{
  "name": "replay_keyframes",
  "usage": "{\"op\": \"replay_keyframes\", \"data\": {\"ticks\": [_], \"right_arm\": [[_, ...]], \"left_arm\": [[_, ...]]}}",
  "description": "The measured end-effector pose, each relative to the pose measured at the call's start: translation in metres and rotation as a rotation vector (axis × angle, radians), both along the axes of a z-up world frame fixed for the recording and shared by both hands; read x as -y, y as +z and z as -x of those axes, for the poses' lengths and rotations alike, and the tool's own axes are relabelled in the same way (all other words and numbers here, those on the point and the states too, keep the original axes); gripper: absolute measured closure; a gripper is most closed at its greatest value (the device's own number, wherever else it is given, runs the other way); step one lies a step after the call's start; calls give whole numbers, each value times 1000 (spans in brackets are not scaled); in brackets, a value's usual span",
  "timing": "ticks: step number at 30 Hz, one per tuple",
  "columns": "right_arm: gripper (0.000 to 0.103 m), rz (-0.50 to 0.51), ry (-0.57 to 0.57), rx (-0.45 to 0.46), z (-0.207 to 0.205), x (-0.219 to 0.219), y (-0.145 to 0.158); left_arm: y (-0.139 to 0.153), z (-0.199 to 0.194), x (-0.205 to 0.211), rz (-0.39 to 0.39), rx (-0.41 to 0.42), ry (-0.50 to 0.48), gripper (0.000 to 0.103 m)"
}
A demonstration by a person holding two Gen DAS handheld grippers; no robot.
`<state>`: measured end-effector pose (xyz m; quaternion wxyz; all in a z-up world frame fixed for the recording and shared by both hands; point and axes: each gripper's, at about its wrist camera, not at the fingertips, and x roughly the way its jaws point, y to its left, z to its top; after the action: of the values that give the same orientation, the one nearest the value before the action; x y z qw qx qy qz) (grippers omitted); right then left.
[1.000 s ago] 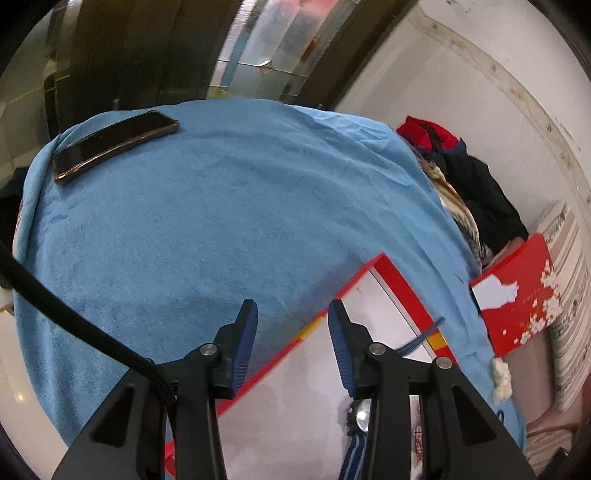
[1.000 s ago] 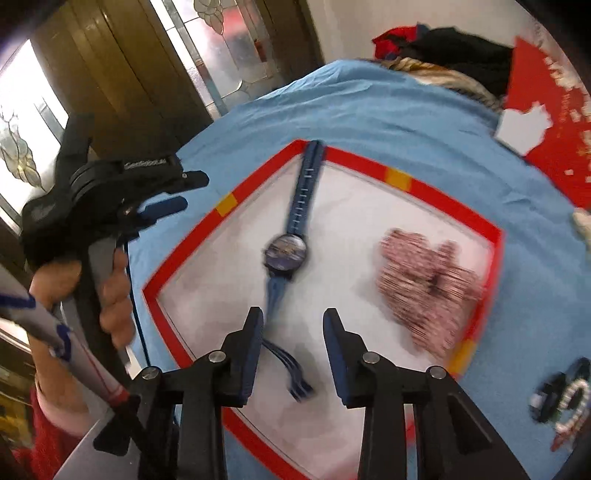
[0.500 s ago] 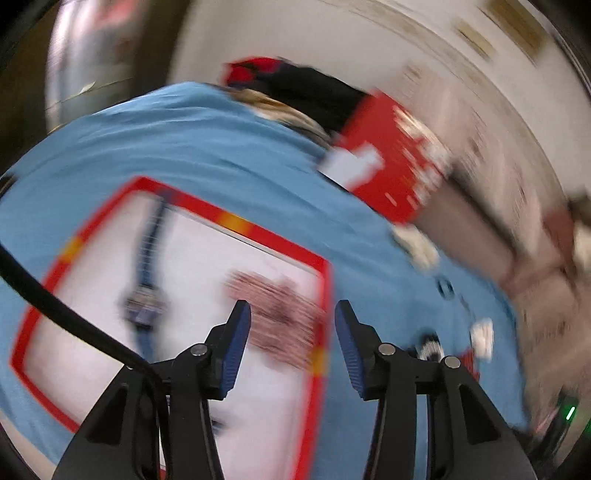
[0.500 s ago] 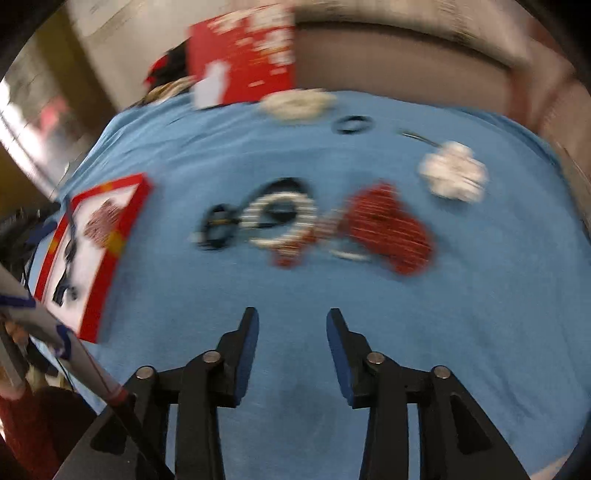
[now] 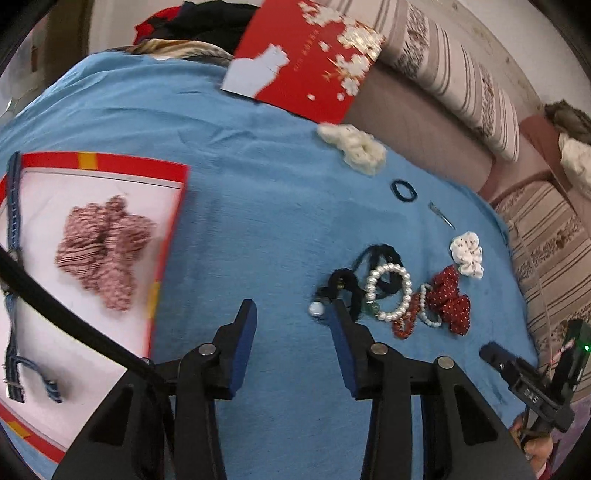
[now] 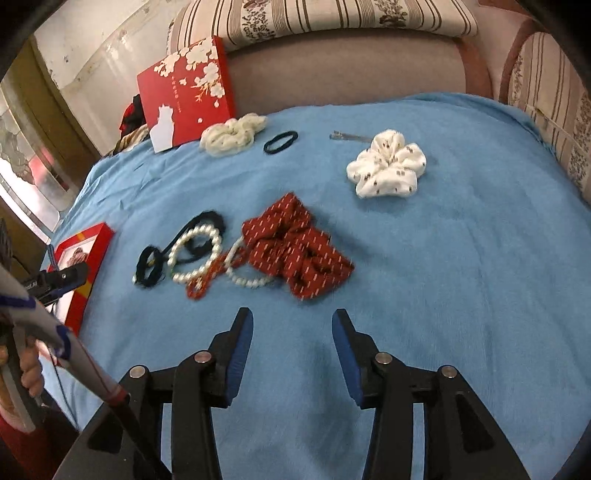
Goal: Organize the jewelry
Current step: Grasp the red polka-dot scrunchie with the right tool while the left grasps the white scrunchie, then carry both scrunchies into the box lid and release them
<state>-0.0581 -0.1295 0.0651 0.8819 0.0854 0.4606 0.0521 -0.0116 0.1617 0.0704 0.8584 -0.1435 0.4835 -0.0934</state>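
Note:
On the blue cloth lies a heap of jewelry: a pearl bracelet, a red bead bracelet, black hair ties and a red dotted scrunchie. My right gripper hovers just in front of the red scrunchie, jaws opening, nothing between them. My left gripper hangs over bare cloth left of the heap, jaws closing on nothing. The red-rimmed tray at the left holds a pink striped scrunchie and a blue watch.
Farther back lie a white scrunchie, a black hair tie, a hairpin and a cream scrunchie. A red flowered box leans at the back edge. Striped sofa cushions stand behind the cloth.
Both views have swung from the tray to the right, across the cloth to the jewelry heap. The right jaws stand wider than before.

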Motion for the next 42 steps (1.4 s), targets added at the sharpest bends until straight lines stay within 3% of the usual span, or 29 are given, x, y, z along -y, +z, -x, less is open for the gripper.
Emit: {"op": "replay_keyframes", "data": {"ticks": [5,10,11,12,15,19,22,26,29,33,34,35,36,42], "right_arm": [[47,-6,5,29,-23,8,-13],[48,-47,32,39,-45,9,-29],[67,-59,49,44,-48,8,-31],[95,-67,58,45,-50,8,-33],[95,-99,53,67,-43,18,-28],[95,5,-40,93,-21,45,-10],[94,25,-120,73,-10,73,-16],[90,-105,-177,-1,-18,111,-36],[74,-119,-164,15,-21,118,-35],[70,-170,-161,6,-25,123,-40],[71,-186,-155,5,-27,124,-40],[82,-203,-147,3,-29,124,-42],[90,-215,-138,1,-30,124,-42],[93,-229,-101,60,-23,115,-32]], "left_arm": [[2,-17,42,-42,2,-63,63],[1,-38,83,-11,-24,-111,63],[2,-41,89,-12,-25,-117,63],[3,-47,98,-16,-23,-124,63],[8,-64,127,-28,-21,-154,63],[13,-91,185,-51,-18,-242,56],[8,-109,233,-79,-17,-314,55],[-15,-135,302,-116,-68,-424,55],[-36,-150,333,-138,-120,-458,55],[-56,-163,348,-154,-155,-441,58],[-55,-164,350,-168,-143,-441,81],[-53,-164,349,-172,-142,-445,96],[-52,-163,345,-145,-157,-437,96],[0,-127,285,-99,-41,-375,96]]}}
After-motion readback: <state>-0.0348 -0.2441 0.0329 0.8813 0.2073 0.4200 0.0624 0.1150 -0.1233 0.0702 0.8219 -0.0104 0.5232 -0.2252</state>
